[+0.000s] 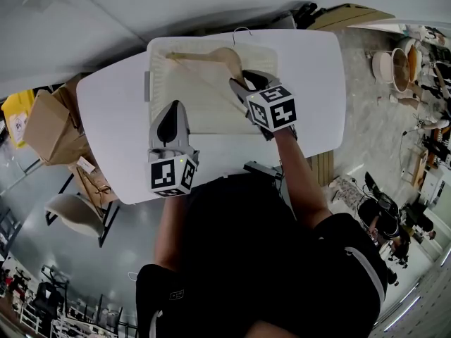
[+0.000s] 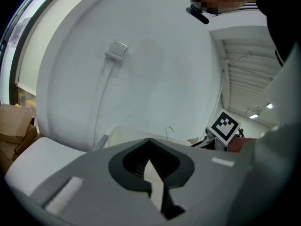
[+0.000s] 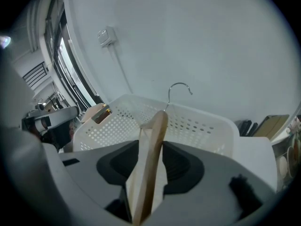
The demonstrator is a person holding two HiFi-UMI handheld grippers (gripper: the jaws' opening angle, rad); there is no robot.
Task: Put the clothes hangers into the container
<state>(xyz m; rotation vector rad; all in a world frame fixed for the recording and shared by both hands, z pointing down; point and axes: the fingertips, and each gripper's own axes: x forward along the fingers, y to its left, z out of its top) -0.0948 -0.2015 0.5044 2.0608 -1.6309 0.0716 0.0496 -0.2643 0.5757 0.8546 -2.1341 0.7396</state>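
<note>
A wooden clothes hanger [image 1: 218,56] with a wire hook lies inside the white perforated container [image 1: 151,83] at the back of the white table [image 1: 310,83]. My right gripper [image 1: 238,84] hovers over the container's right part at the hanger's near end. In the right gripper view the hanger [image 3: 153,145] runs straight between the spread jaws of the right gripper [image 3: 149,173], which stands open around it. My left gripper [image 1: 171,111] rests by the container's front edge, shut and empty. The left gripper [image 2: 153,173] points at the container's rim [image 2: 127,132].
Cardboard boxes [image 1: 42,129] and a pale chair [image 1: 74,213] stand left of the table. Bowls and clutter [image 1: 402,65] sit on the floor at the right. The person's body fills the near side below the table edge.
</note>
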